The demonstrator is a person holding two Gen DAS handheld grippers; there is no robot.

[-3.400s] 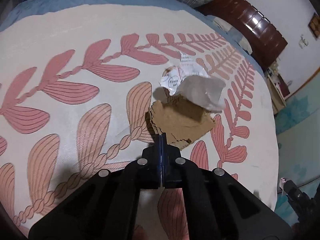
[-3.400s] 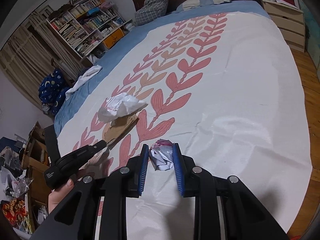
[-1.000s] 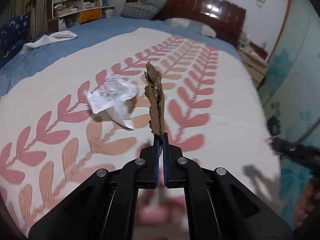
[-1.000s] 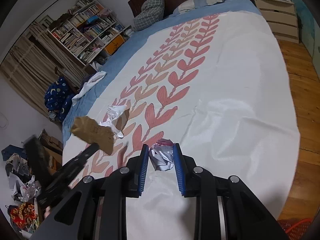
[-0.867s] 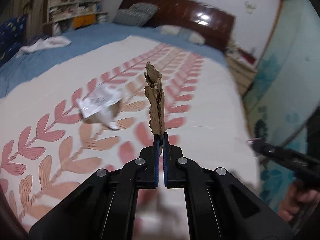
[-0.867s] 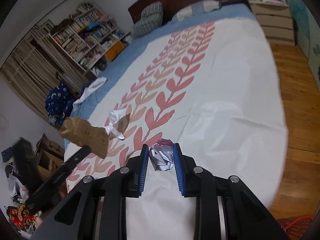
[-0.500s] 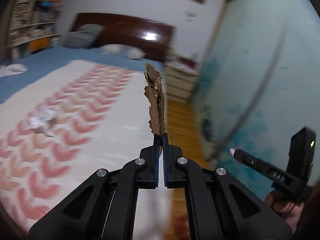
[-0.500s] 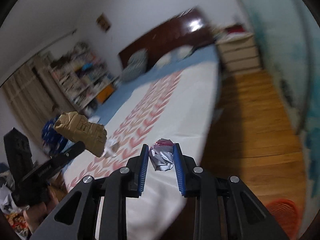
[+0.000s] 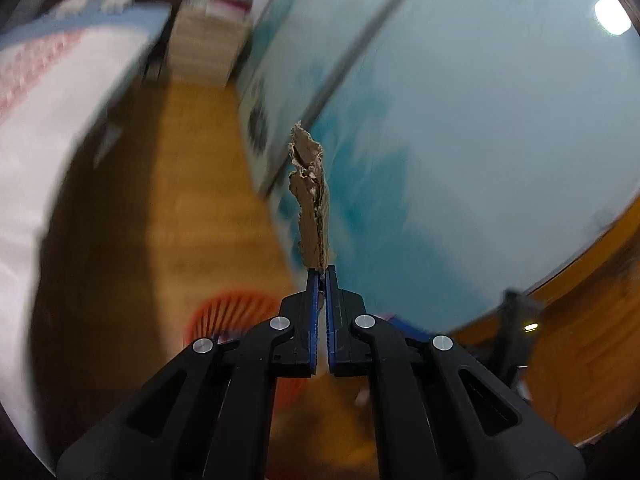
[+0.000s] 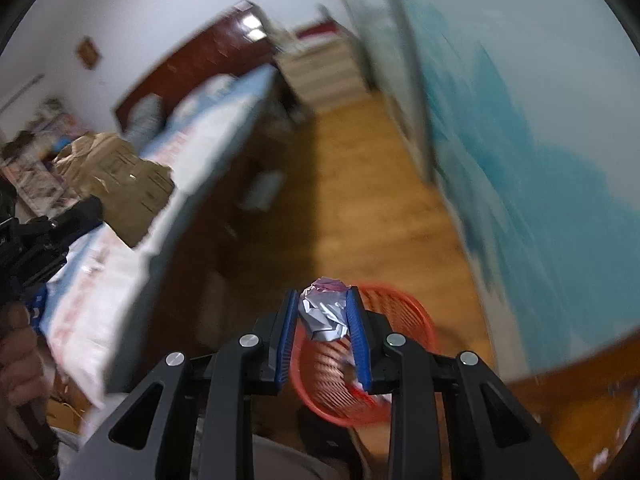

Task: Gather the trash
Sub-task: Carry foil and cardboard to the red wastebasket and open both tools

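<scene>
A torn piece of brown cardboard (image 9: 311, 204) is held edge-on at the centre of the left wrist frame, pinched at its lower end by the left gripper (image 9: 321, 276), whose blue-lined jaws are pressed narrowly together on it. Behind the cardboard, a pale blue wall (image 9: 460, 140) is seen across the right half of that frame, and a wooden floor (image 9: 192, 184) runs through the middle (all heavily blurred). A red basket (image 9: 228, 312) is partly seen at lower centre-left, just beside and behind the gripper body. The edge of a bed (image 9: 48, 92) with a white patterned cover is seen along the left side. In the right wrist frame, a crumpled silvery wrapper (image 10: 325, 312) with a pink top is gripped between the blue pads of the right gripper (image 10: 323, 300), the jaws being held a moderate width apart by the wad. The red basket (image 10: 404, 312) stands on the floor just behind and below that wad at lower centre, with some items inside that cannot be made out. At the left of this frame the same cardboard (image 10: 116, 176) is seen broadside, held up in front of the bed (image 10: 120, 248), and part of a hand (image 10: 16, 364) is visible at the lower left edge.
</scene>
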